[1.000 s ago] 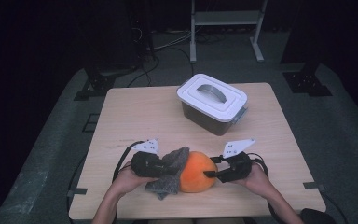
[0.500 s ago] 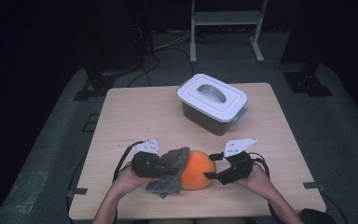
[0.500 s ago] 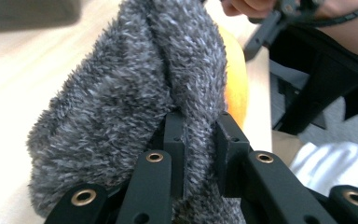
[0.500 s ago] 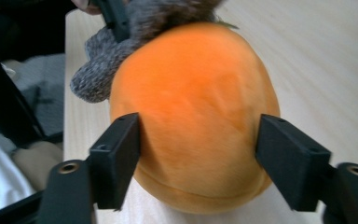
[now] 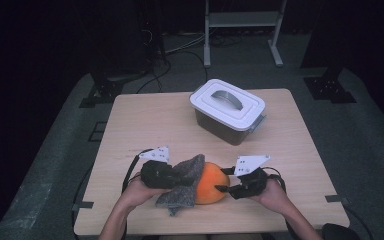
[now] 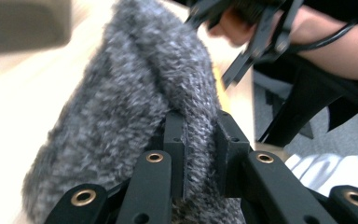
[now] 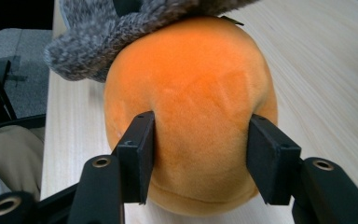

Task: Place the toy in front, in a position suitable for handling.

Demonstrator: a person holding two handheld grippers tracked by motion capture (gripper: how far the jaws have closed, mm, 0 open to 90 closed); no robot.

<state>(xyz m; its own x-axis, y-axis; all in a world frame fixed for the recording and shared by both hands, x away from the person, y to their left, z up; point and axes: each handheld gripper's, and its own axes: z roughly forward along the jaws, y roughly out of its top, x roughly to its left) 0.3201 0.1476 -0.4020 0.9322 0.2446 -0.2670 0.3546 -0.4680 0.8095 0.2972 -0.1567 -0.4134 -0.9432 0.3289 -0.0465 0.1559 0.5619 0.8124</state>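
At the near edge of the table (image 5: 145, 120), an orange plush ball (image 5: 211, 182) sits between the two grippers, with a grey knit cloth (image 5: 182, 182) draped over its left side and top. The left gripper (image 5: 167, 175) has its jaws clamped on a fold of the cloth; in the left gripper view the fuzzy fabric (image 6: 140, 107) is pinched tight between the two black jaws. The right gripper (image 5: 222, 189) comes at the ball from the right, and its jaws have just been closing with the ball (image 7: 191, 107) between them. In the right gripper view the left jaw lies against the plush, while the right one looks to touch or sit just beside it; whether they press in is hard to tell. The cloth (image 7: 135, 23) overhangs the far top of the ball there. Farther back on the table stands a box (image 5: 228, 112) with a white lid, well apart from the ball
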